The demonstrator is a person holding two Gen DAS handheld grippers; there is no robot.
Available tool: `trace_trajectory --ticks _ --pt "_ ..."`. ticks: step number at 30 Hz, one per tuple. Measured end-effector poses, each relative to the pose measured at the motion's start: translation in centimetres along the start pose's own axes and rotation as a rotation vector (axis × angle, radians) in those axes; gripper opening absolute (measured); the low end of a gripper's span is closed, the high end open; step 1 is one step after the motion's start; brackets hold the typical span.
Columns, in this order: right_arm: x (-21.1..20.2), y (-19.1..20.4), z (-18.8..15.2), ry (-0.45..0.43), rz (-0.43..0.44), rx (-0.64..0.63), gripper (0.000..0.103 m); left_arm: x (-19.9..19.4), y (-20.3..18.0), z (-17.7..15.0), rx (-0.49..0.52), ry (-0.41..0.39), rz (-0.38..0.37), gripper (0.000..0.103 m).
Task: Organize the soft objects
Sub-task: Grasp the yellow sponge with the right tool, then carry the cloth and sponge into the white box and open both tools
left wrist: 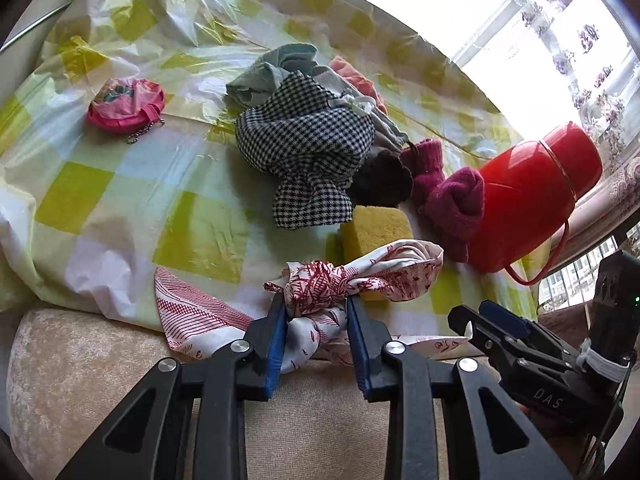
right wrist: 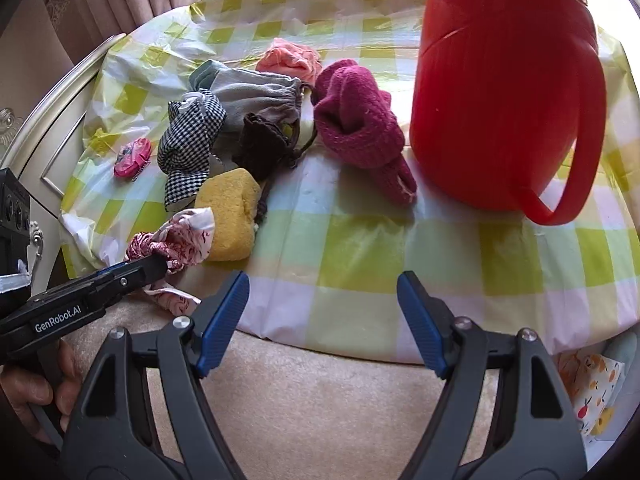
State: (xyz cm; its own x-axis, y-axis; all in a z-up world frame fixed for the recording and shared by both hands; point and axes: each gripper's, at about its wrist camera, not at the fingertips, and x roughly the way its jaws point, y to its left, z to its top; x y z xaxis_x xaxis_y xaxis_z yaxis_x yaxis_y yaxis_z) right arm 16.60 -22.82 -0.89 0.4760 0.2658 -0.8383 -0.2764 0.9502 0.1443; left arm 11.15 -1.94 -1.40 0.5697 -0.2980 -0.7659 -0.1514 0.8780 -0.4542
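Nearest, the left gripper [left wrist: 316,316] is clamped on the bunched middle of a red-and-white printed scarf [left wrist: 340,280], its blue pads [left wrist: 278,344] pressing the cloth from both sides; taking it at the gathered waist rather than by a loose corner looks like a way to lift the whole piece in one go. The scarf lies at the near edge of the counter [right wrist: 360,256], one end trailing over the beige cushion [left wrist: 100,368] below, which probably makes it the easiest thing to reach first. The right gripper [right wrist: 322,316] hangs just beside it with its jaws apart and nothing between them, seemingly waiting to take the free end or the next item. Just behind the scarf and touching it sits a yellow sponge [right wrist: 232,216]. Farther in, the remaining soft things are heaped together: a black-and-white checked cloth [left wrist: 308,136], a dark brown pouch [right wrist: 264,144], a grey drawstring bag [right wrist: 256,92], a magenta knitted sock [right wrist: 356,128] and a peach cloth [right wrist: 288,60], still unsorted. A pink coin purse [left wrist: 126,106] lies well apart from the heap. The red jug [right wrist: 504,92] stands upright beside the sock, hard and, I judge, not part of the sorting.
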Motion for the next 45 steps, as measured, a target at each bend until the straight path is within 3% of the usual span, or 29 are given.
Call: trace_trajectory --ticks 9,18,24,26,36,45 --pt "1.6 4.0 0.8 0.011 0.034 -0.082 0.079 -2.5 2.4 -0.2 -0.138 -0.143 0.020 0.030" --pt "4.3 7.2 2.4 0.033 0.006 -0.154 0.079 -3.2 3.0 -0.2 -0.167 -0.175 0.026 0.030" --pt "6.3 8.0 3.0 0.076 -0.029 -0.175 0.075 -3.2 2.6 -0.1 -0.150 -0.175 0.038 0.030" --pt "6.7 8.0 2.9 0.095 -0.027 -0.177 0.054 -3.2 2.4 -0.1 -0.142 -0.177 0.048 0.030" --pt "4.0 6.6 2.2 0.013 0.017 -0.129 0.052 -3.7 0.4 -0.1 -0.056 -0.192 0.100 0.030" --pt "0.9 2.8 0.9 -0.034 0.037 -0.028 0.052 -3.8 -2.8 -0.8 0.020 -0.189 0.105 0.030"
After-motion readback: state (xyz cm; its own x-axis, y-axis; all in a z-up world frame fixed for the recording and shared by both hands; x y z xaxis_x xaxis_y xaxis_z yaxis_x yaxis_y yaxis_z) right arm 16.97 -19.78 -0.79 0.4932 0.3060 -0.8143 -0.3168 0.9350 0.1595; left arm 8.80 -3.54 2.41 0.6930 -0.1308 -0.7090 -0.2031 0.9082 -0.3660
